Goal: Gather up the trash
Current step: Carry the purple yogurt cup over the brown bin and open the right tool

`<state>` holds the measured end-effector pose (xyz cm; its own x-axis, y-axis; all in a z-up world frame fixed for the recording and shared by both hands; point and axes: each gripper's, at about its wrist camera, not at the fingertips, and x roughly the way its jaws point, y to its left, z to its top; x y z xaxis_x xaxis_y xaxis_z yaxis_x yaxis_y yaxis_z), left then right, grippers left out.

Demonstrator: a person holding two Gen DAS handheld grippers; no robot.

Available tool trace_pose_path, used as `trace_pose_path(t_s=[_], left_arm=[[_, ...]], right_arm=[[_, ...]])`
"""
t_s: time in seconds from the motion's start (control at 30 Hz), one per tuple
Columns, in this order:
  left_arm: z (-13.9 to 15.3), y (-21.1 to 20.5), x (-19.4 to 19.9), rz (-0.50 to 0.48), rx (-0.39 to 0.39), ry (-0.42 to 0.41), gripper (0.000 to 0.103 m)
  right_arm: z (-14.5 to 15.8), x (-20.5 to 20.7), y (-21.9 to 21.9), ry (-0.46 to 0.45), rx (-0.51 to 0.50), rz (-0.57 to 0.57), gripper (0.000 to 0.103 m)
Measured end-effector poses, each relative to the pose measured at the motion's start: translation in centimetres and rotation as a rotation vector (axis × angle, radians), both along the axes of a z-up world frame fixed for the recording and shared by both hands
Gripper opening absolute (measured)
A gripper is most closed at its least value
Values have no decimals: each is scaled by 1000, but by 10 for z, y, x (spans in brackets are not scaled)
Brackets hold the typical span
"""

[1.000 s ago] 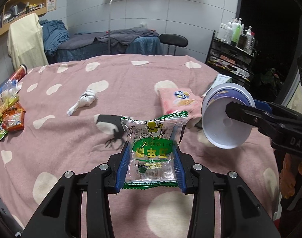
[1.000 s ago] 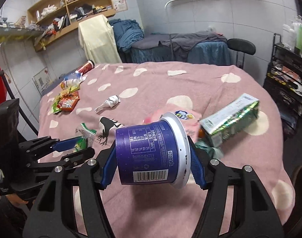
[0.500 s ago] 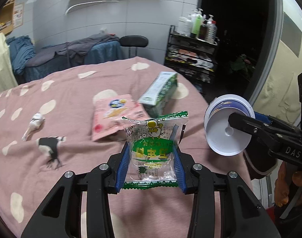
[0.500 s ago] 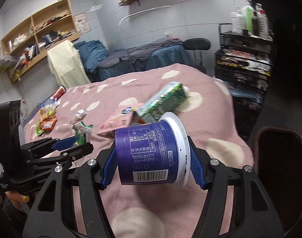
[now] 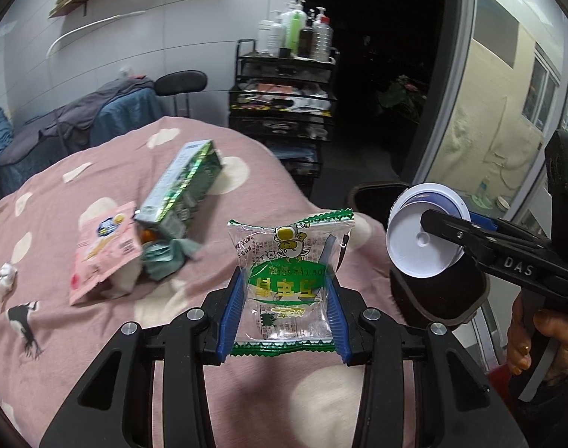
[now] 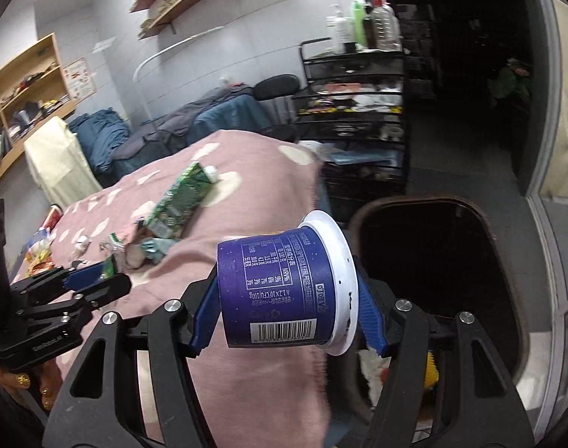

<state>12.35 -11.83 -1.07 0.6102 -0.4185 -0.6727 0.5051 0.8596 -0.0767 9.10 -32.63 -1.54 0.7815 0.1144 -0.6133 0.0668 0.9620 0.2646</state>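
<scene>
My left tongs (image 5: pixel 285 308) are clamped on a clear snack packet (image 5: pixel 288 283) with green print and zigzag green ends; the blue pads press its two side edges and it stands upright between them, above the pink spotted blanket (image 5: pixel 97 339). My right tongs (image 6: pixel 285 317) grip a dark blue yogurt cup (image 6: pixel 274 291) lying on its side, one pad on its base and the other on its white rim, barcode facing the camera. In the left view that same cup (image 5: pixel 420 240) shows its white bottom, held off the right edge of the table, with my right hand (image 5: pixel 534 332) on the handle below it.

Just past the cup, beside the right edge of the table, stands a dark bin (image 6: pixel 433 261) with a brown rim, mouth open, a few bright scraps visible low at its near side. The cup hangs over the near left part of that rim.

Further in on the blanket lie a pink pouch (image 5: pixel 104 250), a crumpled grey-green wrapper (image 5: pixel 164 257) touching it, and a green carton (image 5: pixel 183 186) on its side resting over them. A small white crumpled scrap (image 5: pixel 5 274) lies near the left edge. More bright snack wrappers (image 6: pixel 41 250) sit at the far left corner.

Beyond the table are a black wire rack (image 5: pixel 284 93) topped with bottles (image 5: pixel 295 33), a black chair (image 5: pixel 181 84) and a bed covered in blue and grey cloth (image 5: pixel 78 123).
</scene>
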Motion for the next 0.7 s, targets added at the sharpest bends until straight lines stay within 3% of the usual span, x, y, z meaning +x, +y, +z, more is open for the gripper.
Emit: trace_pose_path(t_s=[0.33,0.7], left_arm=[[-9,-48,-4,-95,19,21,41],[-19,-80,-6,-159,50,58,41]], right_arm=[[-33,-9,-55,92,-35,-184,63],[-84,4,-90,220,-1,-279,63]])
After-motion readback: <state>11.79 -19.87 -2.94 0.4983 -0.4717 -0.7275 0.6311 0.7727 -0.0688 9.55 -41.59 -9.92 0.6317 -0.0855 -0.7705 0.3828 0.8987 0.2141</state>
